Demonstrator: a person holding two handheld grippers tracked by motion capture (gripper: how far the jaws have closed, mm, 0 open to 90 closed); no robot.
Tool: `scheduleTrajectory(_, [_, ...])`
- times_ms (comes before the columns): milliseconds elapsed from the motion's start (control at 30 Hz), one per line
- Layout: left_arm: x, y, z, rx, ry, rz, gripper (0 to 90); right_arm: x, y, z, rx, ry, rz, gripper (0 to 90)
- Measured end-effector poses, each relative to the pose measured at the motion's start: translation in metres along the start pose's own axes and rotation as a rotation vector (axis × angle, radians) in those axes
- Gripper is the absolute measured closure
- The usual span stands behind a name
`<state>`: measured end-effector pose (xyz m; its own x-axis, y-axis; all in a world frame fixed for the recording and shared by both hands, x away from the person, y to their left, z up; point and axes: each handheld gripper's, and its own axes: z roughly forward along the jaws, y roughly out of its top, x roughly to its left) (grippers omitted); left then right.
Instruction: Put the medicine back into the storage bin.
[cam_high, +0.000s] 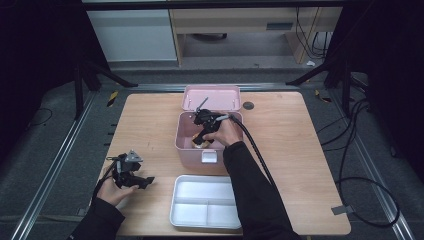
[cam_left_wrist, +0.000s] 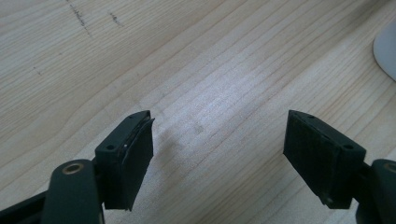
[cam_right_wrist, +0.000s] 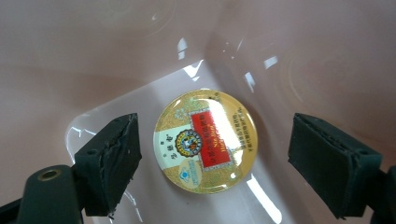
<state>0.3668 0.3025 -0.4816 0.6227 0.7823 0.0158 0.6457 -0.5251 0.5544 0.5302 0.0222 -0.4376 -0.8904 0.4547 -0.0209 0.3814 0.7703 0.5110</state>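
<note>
A pink box (cam_high: 187, 149) with its lid (cam_high: 211, 97) folded back stands mid-table. My right gripper (cam_high: 199, 140) reaches down into it, open. In the right gripper view a round gold tin (cam_right_wrist: 205, 141) with a red label lies flat on the box floor (cam_right_wrist: 280, 70) in a corner, between the spread jaws of the right gripper (cam_right_wrist: 212, 163), untouched. My left gripper (cam_high: 142, 182) rests low over the table at the near left, open, and in the left gripper view the left gripper (cam_left_wrist: 217, 161) has bare wood (cam_left_wrist: 201, 84) between its jaws.
A white divided tray (cam_high: 207, 201) sits at the near edge, just in front of the pink box. A small dark disc (cam_high: 248, 105) lies on the table right of the lid. The right gripper's cable (cam_high: 257, 147) trails toward the near right.
</note>
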Motion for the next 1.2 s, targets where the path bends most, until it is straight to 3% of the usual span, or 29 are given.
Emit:
scheduleTrajectory(233, [0.0, 0.001, -0.002, -0.009, -0.001, 0.001, 23.8, 0.002, 0.004, -0.027, -0.078, -0.032, 0.002, 20.5])
scheduleTrajectory(367, [-0.001, 0.002, -0.004, -0.02, -0.005, 0.005, 23.8, 0.003, 0.004, -0.056, -0.132, -0.08, 0.007, 23.7])
scheduleTrajectory(600, [-0.007, 0.006, -0.008, -0.039, -0.009, 0.025, 24.0, 0.005, -0.003, -0.099, -0.192, -0.119, 0.006, 29.1])
scheduleTrajectory(833, [-0.017, 0.015, -0.018, -0.076, -0.035, 0.076, 24.9, 0.015, -0.021, -0.139, -0.237, -0.158, -0.047, 28.3])
scheduleTrajectory(1033, [-0.032, 0.027, -0.033, -0.123, -0.043, 0.152, 26.4, 0.023, -0.045, -0.176, -0.26, -0.189, -0.053, 29.9])
scheduleTrajectory(1200, [-0.044, 0.036, -0.045, -0.155, -0.073, 0.207, 28.4, 0.033, -0.07, -0.198, -0.279, -0.204, -0.077, 31.2])
